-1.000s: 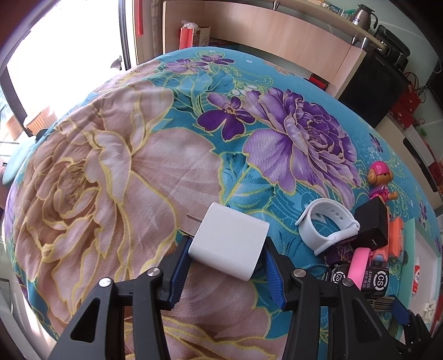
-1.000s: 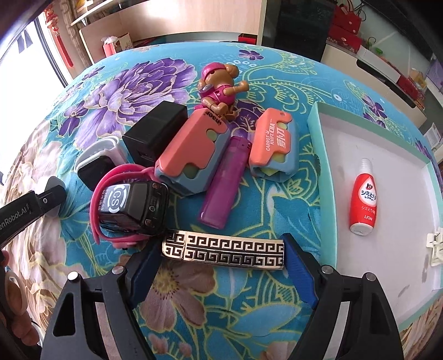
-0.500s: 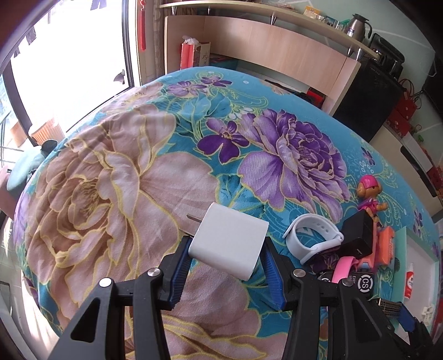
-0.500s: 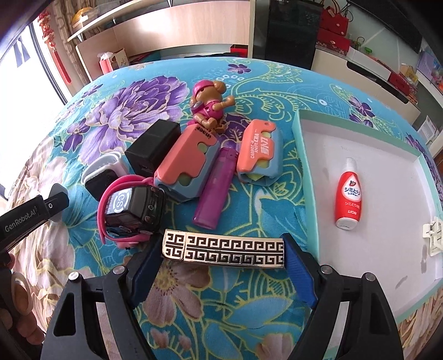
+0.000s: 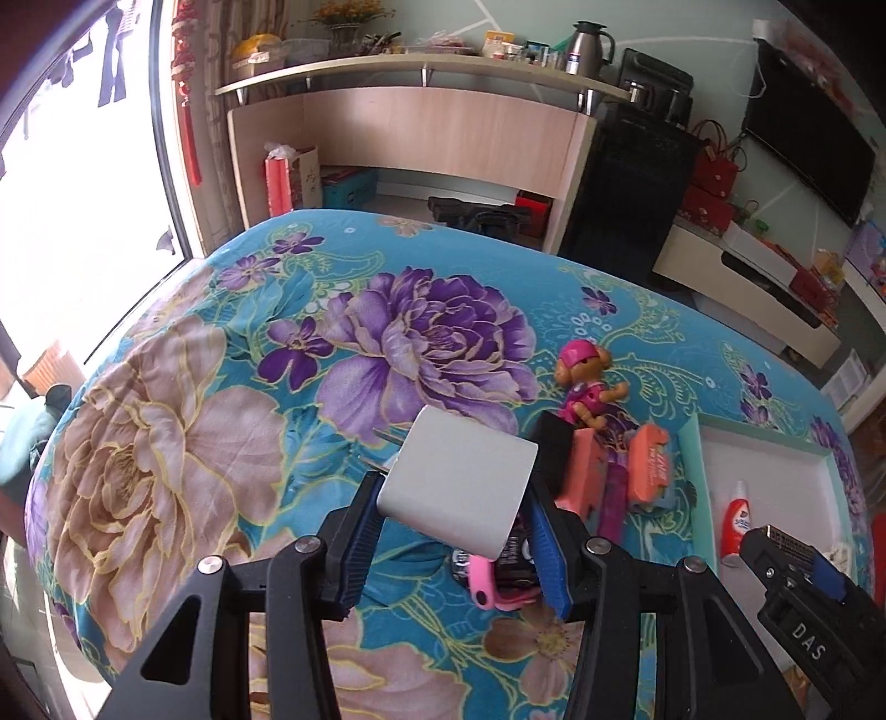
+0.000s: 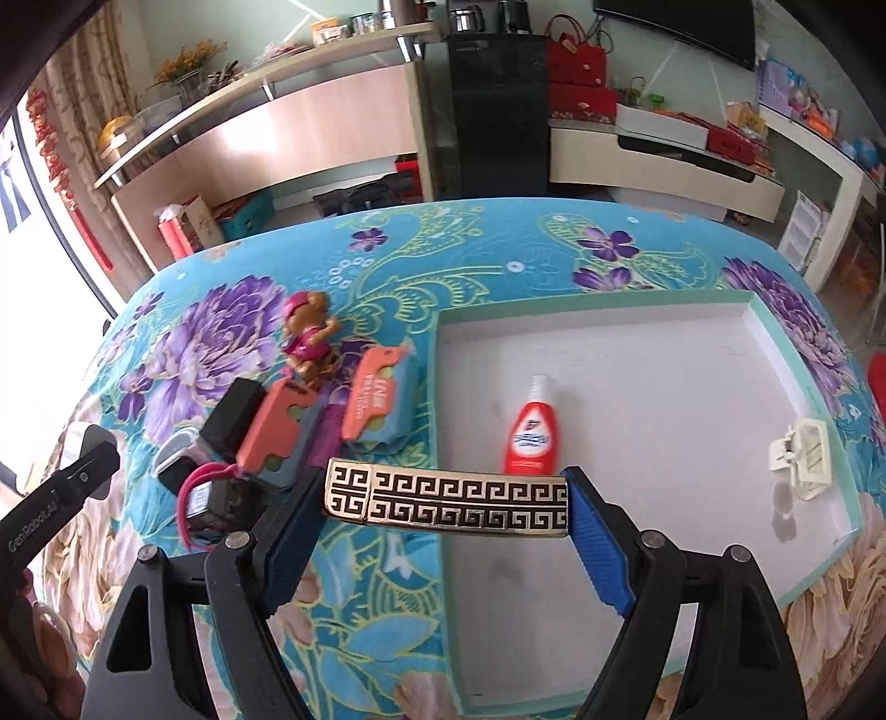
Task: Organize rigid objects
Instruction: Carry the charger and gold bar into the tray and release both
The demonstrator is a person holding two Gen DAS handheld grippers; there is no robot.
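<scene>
bright daylight | window (image 5: 66, 183) overexposed left | fisheye-bent edges | sharp

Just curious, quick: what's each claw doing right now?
Left gripper: closed on a white charger.
Right gripper: closed on a gold patterned bar.

A floral cloth (image 5: 232, 421) in teal, purple and beige covers the worktop. Behind it stands a wooden shelf unit (image 5: 443, 127) carrying a steel thermos (image 5: 590, 47). A black television (image 5: 808, 127) hangs on the wall above red gift bags (image 5: 714, 177).
</scene>
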